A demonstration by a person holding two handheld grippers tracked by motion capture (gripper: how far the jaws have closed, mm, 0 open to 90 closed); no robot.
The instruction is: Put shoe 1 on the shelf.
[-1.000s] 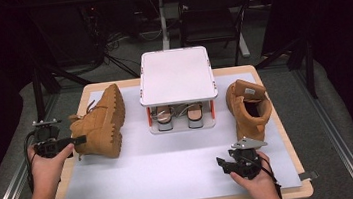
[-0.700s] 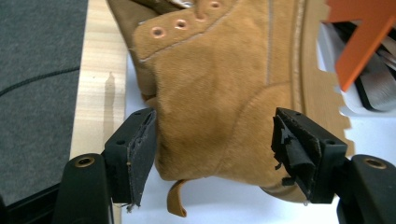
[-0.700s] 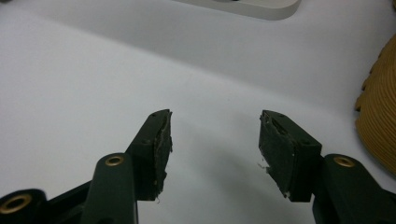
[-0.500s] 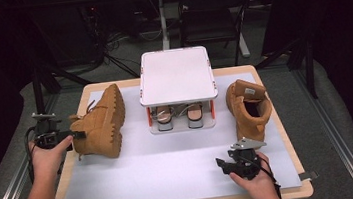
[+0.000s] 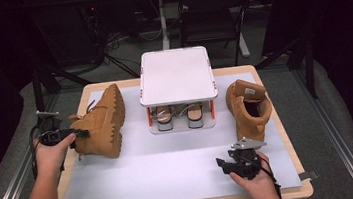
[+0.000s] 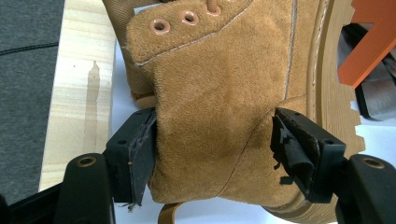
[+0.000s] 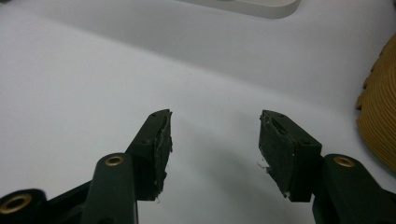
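Observation:
A tan suede boot (image 5: 100, 122) lies on its side at the left of the white mat, sole toward the rack. My left gripper (image 5: 80, 134) reaches in from the left with its jaws wide on either side of the boot's heel (image 6: 219, 116). The left pad (image 6: 142, 144) touches the suede edge and the other pad (image 6: 292, 144) sits over the heel near the sole. The frames do not show a squeeze. A second tan boot (image 5: 248, 109) stands upright at the right. Below it, my right gripper (image 5: 223, 164) is open just above the mat (image 7: 93, 70), with nothing between its jaws (image 7: 215, 140).
A white-topped rack (image 5: 175, 74) stands at the back centre with a pair of shoes (image 5: 165, 117) on its lower shelf. Its orange leg (image 6: 373, 37) lies just beyond the left boot's sole. The upright boot's sole (image 7: 380, 126) is close to the right gripper. A wooden table rim (image 5: 88, 94) borders the mat.
My left gripper has moved right and slightly down, bringing its jaws around the lying boot's heel. The right gripper and both boots have stayed where they were.

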